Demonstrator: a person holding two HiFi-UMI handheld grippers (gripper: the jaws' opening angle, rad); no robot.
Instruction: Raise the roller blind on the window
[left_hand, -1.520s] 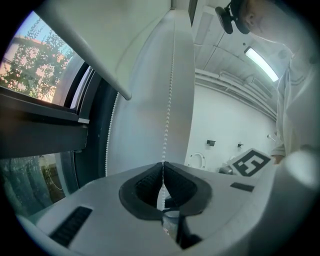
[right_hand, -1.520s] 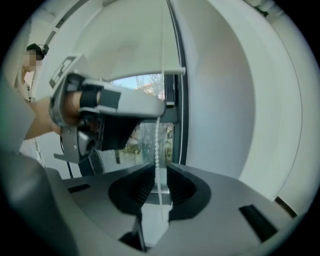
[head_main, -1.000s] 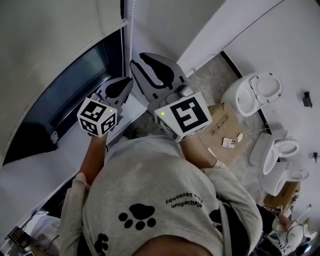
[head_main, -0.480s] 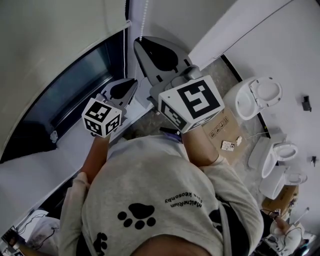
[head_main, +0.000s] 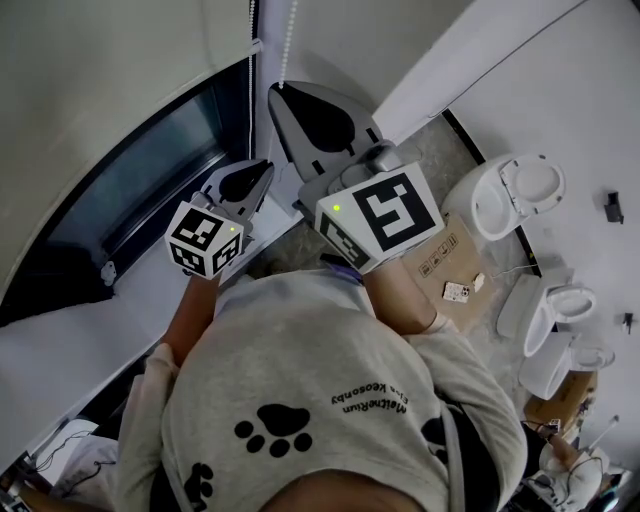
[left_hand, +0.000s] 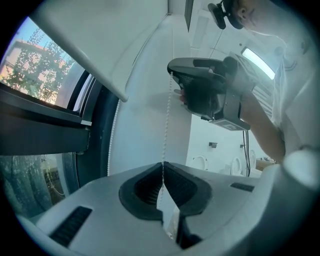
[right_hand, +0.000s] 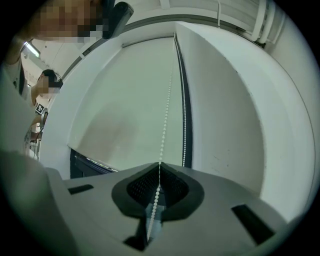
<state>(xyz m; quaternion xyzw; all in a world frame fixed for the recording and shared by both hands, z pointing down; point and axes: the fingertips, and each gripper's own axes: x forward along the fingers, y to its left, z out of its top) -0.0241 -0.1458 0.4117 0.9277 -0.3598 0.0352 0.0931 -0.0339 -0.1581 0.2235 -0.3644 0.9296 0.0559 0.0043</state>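
Right now both tools are gripping the same thin bead chain (left_hand: 166, 125), which is hanging straight up and down beside the window (head_main: 150, 170). The left tool (left_hand: 163, 164) is pinching the chain, with its two jaws pressed together on the beads. The right tool (right_hand: 159, 164) has just been closing its jaws, and they are squeezing the chain too, with the beads running down between them. Seen from the left tool, the right tool is sitting higher up on that same strand, so it is the one nearer to the top of the chain. A second strand (right_hand: 184, 125) is hanging just beside the gripped one, and neither tool is touching it.

The roller blind (head_main: 100, 70) is covering the upper part of the window. Its bottom bar (left_hand: 85, 64) is hanging part way down, with glass showing under it.

The chain is running upward from both tools, so I am guessing the next pull is going straight down along it. The lower left tool is probably needing to let go first, or the chain is going to sag between the two.
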